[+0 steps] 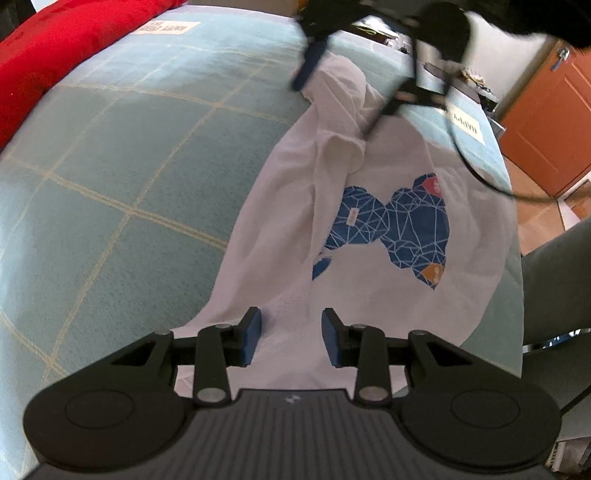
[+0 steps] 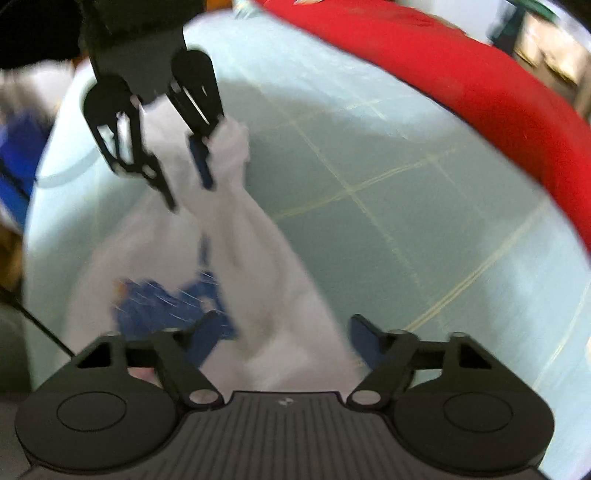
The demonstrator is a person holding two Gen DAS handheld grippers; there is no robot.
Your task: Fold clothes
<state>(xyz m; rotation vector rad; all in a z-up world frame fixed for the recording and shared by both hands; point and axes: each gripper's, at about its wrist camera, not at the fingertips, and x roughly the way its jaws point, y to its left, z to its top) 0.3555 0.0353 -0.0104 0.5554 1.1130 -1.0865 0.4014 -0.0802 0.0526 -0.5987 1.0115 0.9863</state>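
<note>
Our shirt (image 1: 388, 306), white with a blue faceted print (image 1: 399, 225) on its front, lies on the bed (image 1: 129, 166) close to the edge that borders the wooden floor, its print side up and one side folded over into a long rumpled ridge that runs beside the print. At one end of the shirt our left gripper (image 1: 291, 336) pinches a bunch of the white cloth between its blue pads, which stand partly apart with fabric filling the gap; from the right wrist view we see the cloth drawn up in a tent to that gripper. At the other end our right gripper (image 2: 291, 343) hangs over the ridge with its fingers spread wide. Cloth sits between them, but we cannot see either pad pressing on it, and this view is blurred. The bed's cover is pale blue with thin yellow check lines, and a white label (image 1: 166, 27) with dark lettering lies near its far edge. A red blanket (image 1: 44, 48) is heaped along that far edge. A black cable (image 1: 480, 173) loops over the bed's floor-side edge, and beyond it stands an orange door (image 1: 546, 122).
</note>
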